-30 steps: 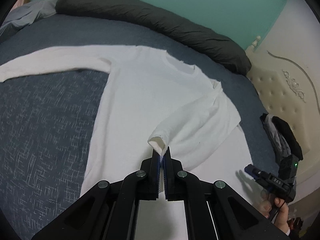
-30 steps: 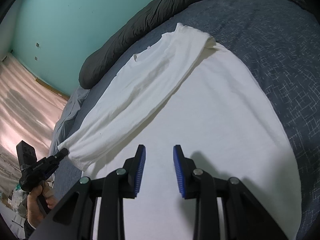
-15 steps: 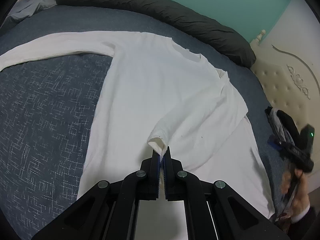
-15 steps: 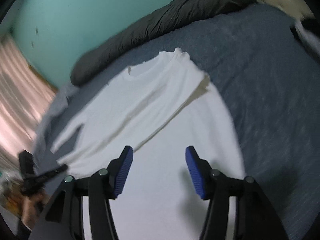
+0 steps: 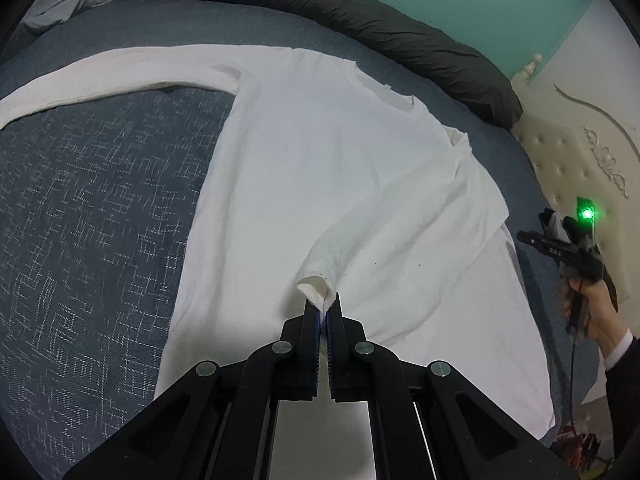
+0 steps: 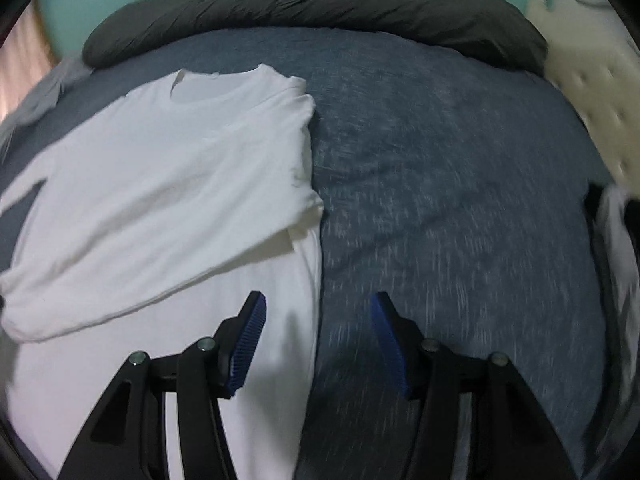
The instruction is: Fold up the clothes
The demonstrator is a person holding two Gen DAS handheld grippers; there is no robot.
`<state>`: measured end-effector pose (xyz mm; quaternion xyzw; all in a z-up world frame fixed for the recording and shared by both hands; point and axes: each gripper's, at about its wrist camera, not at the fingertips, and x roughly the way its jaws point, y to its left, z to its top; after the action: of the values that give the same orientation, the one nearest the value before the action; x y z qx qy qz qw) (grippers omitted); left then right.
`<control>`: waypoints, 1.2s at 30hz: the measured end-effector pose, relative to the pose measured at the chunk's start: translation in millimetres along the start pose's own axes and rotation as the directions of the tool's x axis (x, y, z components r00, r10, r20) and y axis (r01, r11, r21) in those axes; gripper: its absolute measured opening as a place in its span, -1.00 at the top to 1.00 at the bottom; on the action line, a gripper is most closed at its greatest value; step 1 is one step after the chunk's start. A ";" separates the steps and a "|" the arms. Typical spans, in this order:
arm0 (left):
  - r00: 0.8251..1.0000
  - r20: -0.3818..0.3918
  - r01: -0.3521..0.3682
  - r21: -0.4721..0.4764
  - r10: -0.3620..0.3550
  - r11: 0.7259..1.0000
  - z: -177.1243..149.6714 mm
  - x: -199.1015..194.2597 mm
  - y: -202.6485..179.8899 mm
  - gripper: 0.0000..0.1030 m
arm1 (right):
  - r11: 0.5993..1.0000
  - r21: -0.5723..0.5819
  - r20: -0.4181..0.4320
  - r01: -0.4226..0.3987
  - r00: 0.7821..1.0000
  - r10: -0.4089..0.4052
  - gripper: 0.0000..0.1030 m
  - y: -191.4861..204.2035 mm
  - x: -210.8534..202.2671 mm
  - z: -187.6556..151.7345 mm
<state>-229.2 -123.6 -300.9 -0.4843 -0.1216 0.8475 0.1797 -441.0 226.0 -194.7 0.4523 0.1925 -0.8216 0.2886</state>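
Your left gripper (image 5: 327,305) is clamped tight on the cuff (image 5: 316,286) of the right-hand sleeve, which is drawn across the shirt (image 5: 320,152) front and held just off the cloth. Compared with a second ago the cuff sits in the same grip and the shirt fills more of the left wrist view, so you've sunk slightly toward it.

Your right gripper (image 6: 316,336) has its jaws about half open, nothing between them. They've just been opening, from a narrow gap a second ago. It has also swung off the shirt body: before, both pads hung over white cloth; now they straddle the shirt's side edge, one pad over shirt, the other over the bed (image 6: 460,160).

The shirt lies flat on the bed, collar toward the dark bolster (image 5: 320,4), the other sleeve (image 5: 112,76) stretched out unfolded.

My read: first sleeve fold is nearly laid; the right looks set to take the side edge.
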 end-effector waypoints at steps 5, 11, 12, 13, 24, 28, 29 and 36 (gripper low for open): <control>1.000 -0.019 -0.010 0.000 0.010 1.000 -1.9 5.8 2.6 0.95 | 0.998 -0.062 -0.012 0.027 1.000 -0.028 -0.08 4.6 25.2 10.6; 0.999 -0.040 -0.018 0.003 0.018 1.000 -5.6 12.1 5.8 0.95 | 1.000 -0.014 -0.027 0.022 0.999 -0.023 -0.08 -5.8 51.6 18.1; 0.999 -0.043 -0.019 0.004 0.019 1.000 -5.9 12.9 6.0 0.95 | 1.000 -0.013 -0.024 0.017 1.000 -0.017 -0.08 -5.0 54.4 20.7; 0.999 -0.046 -0.021 0.005 0.021 1.000 -6.2 13.5 6.2 0.95 | 1.000 -0.018 -0.021 0.023 1.000 -0.023 -0.08 -3.9 56.7 23.3; 0.997 -0.065 -0.038 0.007 0.038 0.999 -8.3 17.0 9.9 0.95 | 0.994 0.080 0.032 0.070 0.997 -0.073 -0.08 -31.8 57.8 40.8; 0.997 -0.067 -0.040 0.005 0.041 0.999 -8.0 17.4 10.5 0.95 | 0.994 0.071 0.053 0.080 0.995 -0.084 -0.08 -37.5 52.4 41.5; 0.997 -0.068 -0.040 0.003 0.040 0.999 -7.3 17.6 10.8 0.95 | 0.995 0.070 0.053 0.076 0.995 -0.080 -0.08 -38.2 52.0 41.4; 0.997 -0.069 -0.037 0.000 0.037 0.999 -3.3 17.1 12.7 0.95 | 0.997 0.069 0.052 0.031 0.998 -0.034 -0.08 -47.6 50.5 32.6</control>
<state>-236.7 -127.8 -320.6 -0.5154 -0.1070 0.8335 0.1678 -513.9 228.2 -218.4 0.4367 0.1642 -0.8440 0.2647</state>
